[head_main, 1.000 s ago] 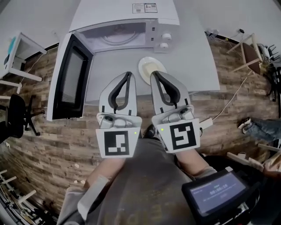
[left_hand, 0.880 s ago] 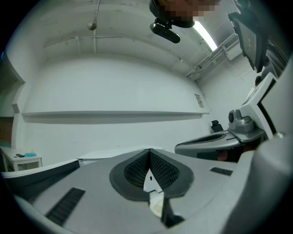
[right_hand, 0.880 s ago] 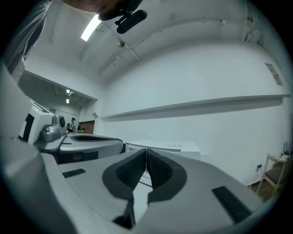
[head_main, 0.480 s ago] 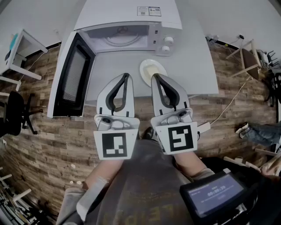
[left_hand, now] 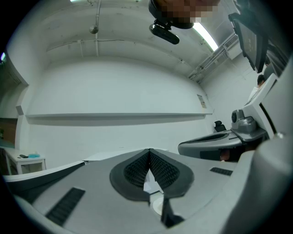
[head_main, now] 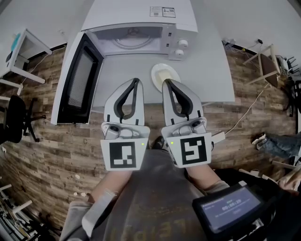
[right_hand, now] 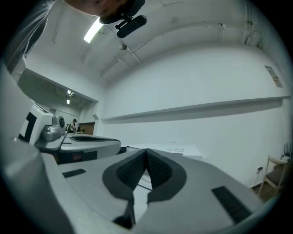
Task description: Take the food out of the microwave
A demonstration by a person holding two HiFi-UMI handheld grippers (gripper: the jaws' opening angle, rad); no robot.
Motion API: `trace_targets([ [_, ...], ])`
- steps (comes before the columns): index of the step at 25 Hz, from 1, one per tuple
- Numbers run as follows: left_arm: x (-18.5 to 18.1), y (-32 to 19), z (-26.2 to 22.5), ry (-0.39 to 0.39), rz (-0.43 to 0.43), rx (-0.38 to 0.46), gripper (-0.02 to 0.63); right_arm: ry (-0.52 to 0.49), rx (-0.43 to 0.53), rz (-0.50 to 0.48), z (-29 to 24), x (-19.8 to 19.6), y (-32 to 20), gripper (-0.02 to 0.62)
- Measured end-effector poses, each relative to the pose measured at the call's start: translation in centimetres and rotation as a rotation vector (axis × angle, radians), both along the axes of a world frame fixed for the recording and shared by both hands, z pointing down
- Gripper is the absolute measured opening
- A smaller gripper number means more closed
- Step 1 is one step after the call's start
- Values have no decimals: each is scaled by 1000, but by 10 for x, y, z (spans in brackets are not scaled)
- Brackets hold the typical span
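A white, smooth desk (head_main: pixel 207 70) stands on a floor (head_main: pixel 47 150) of brown wood-look planks, seen from above. At the back of the desk sits a white, boxy microwave (head_main: pixel 141 14). Its dark-windowed door (head_main: pixel 77 84) is swung wide open to the left, and the round glass turntable (head_main: pixel 134 40) inside is bare. Two round knobs (head_main: pixel 181 47) sit on the microwave's right front. Just in front of the microwave, below the knobs, a round white plate (head_main: pixel 164 75) lies flat on the desk with pale yellow food (head_main: pixel 165 74) on it. The plate is round, so no side is longer, and the food's shape is too small to tell. Nearer the viewer than the microwave, two grey plastic grippers point level toward it, side by side. The left gripper (head_main: pixel 136 81) has its ribbed black jaws together with nothing between them. The right gripper (head_main: pixel 167 82) is likewise closed and empty, its tip just beside the plate's near edge. Far left of the microwave stands a black office chair (head_main: pixel 14 120). A dark device with a lit screen (head_main: pixel 230 209) sits nearest the viewer, at the right.
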State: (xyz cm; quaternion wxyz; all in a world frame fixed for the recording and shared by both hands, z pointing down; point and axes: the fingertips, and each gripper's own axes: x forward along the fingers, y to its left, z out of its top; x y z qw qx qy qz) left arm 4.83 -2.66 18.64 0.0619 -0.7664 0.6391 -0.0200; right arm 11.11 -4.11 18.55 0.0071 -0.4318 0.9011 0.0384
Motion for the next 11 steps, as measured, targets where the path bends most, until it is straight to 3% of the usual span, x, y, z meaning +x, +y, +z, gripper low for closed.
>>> trace_targets([
  [11,2,-7,2,-10,5,-7,8,0,0,-3,0,3,-7,6],
])
